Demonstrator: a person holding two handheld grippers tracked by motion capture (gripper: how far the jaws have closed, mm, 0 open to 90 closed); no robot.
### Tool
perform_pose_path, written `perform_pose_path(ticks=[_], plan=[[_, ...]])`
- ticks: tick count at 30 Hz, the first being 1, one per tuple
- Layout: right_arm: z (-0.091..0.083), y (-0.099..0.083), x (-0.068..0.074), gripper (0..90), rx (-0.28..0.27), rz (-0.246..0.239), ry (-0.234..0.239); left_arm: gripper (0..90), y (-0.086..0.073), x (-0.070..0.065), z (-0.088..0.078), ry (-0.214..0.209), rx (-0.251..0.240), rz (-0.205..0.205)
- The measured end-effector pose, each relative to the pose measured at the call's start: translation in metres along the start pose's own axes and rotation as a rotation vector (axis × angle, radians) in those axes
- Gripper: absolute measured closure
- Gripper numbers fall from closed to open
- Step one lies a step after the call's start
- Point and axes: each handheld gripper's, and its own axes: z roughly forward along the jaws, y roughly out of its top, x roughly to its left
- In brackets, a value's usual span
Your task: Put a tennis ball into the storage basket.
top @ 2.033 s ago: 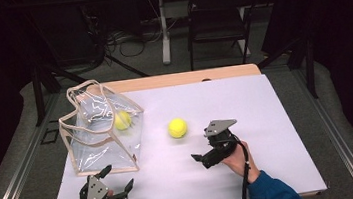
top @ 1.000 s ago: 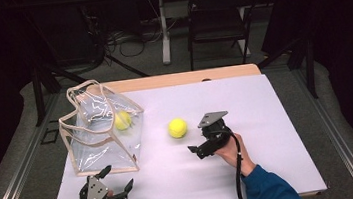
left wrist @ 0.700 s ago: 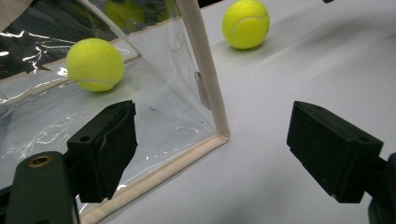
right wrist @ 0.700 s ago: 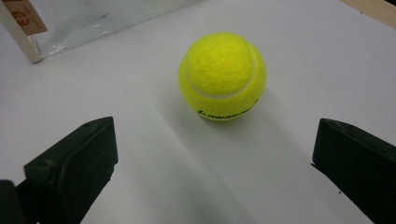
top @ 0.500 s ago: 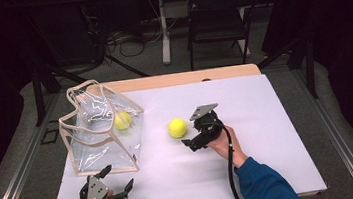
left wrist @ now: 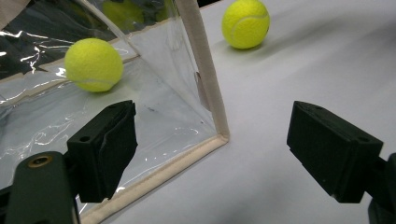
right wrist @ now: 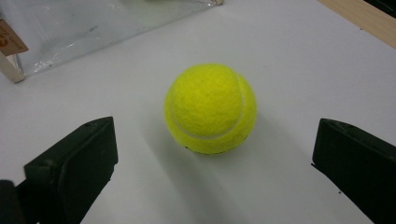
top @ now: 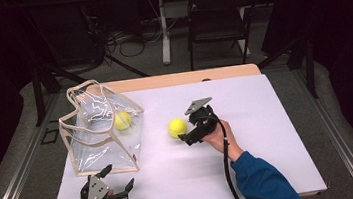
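Approaching the fuzzy yellow tennis ball lying loose on the white surface beside the clear plastic bag, the right tongs are standing spread; an off-centre pinch risks rolling it away.

Right gripper beside a loose yellow tennis ball

The right gripper sits just beside the fuzzy yellow tennis ball on the white table; the clear plastic tote bag holds a second yellow ball; the left gripper rests near the front edge.

Black tongs with blocky jaws, grey three-cornered plate, black trailing cable; right arm's blue sleeve.
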Motion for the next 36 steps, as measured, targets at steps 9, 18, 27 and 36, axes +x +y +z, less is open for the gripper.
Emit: perform_pose_path(ticks=[9, 18, 27, 36], plan=[[0.006, 0.01, -0.002, 0.0, 0.003, 0.001, 0.004, 16.2, 0.0, 0.0, 0.0, -0.001, -0.003, 0.002], [0.018, 0.019, -0.003, 0.0, 0.018, 0.002, 0.006, 16.2, 0.001, 0.0, -0.001, 0.003, -0.005, 0.006], [0.026, 0.021, -0.004, 0.0, 0.03, 0.006, 0.016, 16.2, 0.0, 0.001, -0.001, 0.0, -0.004, 0.006], [0.037, 0.02, -0.003, 0.0, 0.06, 0.005, 0.029, 16.2, 0.0, 0.001, 0.0, -0.003, -0.004, 0.0]])
